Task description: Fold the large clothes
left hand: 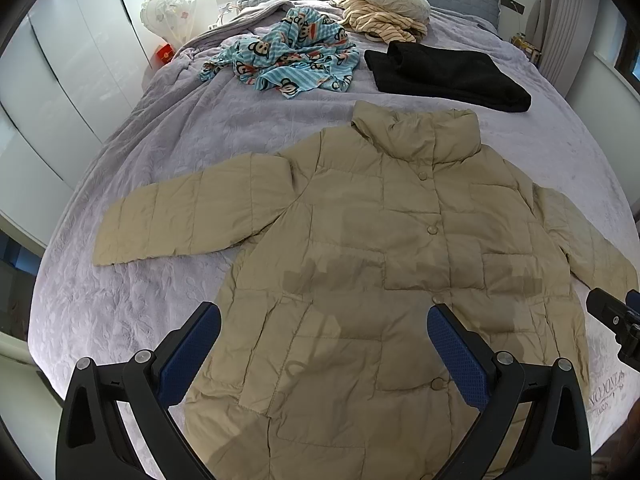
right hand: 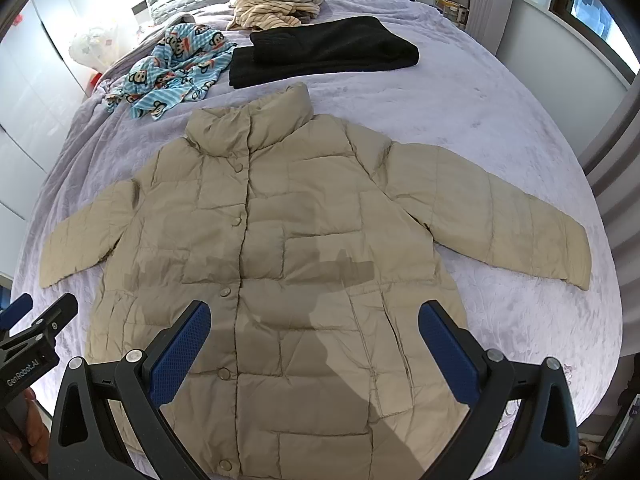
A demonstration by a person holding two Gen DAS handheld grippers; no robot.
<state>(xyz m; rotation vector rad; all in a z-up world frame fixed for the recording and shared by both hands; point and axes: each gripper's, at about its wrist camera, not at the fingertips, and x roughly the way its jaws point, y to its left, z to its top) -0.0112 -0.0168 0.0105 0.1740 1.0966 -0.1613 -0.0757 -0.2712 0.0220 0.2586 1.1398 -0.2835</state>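
Observation:
A beige quilted puffer jacket [left hand: 360, 248] lies flat and face up on the bed, buttoned, collar away from me, both sleeves spread out to the sides. It also shows in the right wrist view [right hand: 304, 240]. My left gripper [left hand: 324, 320] is open and empty, hovering above the jacket's lower left part. My right gripper [right hand: 314, 316] is open and empty, hovering above the jacket's lower right part. The left gripper's tip shows at the left edge of the right wrist view [right hand: 36, 328]. The right gripper's tip shows at the right edge of the left wrist view [left hand: 616, 320].
The bed has a lavender cover [left hand: 160, 152]. Beyond the jacket lie a folded black garment [left hand: 448, 76], a crumpled blue monkey-print cloth [left hand: 288, 56], a striped beige garment with a cream cushion [left hand: 384, 4]. White wardrobe [left hand: 60, 80] left; window [right hand: 596, 4] right.

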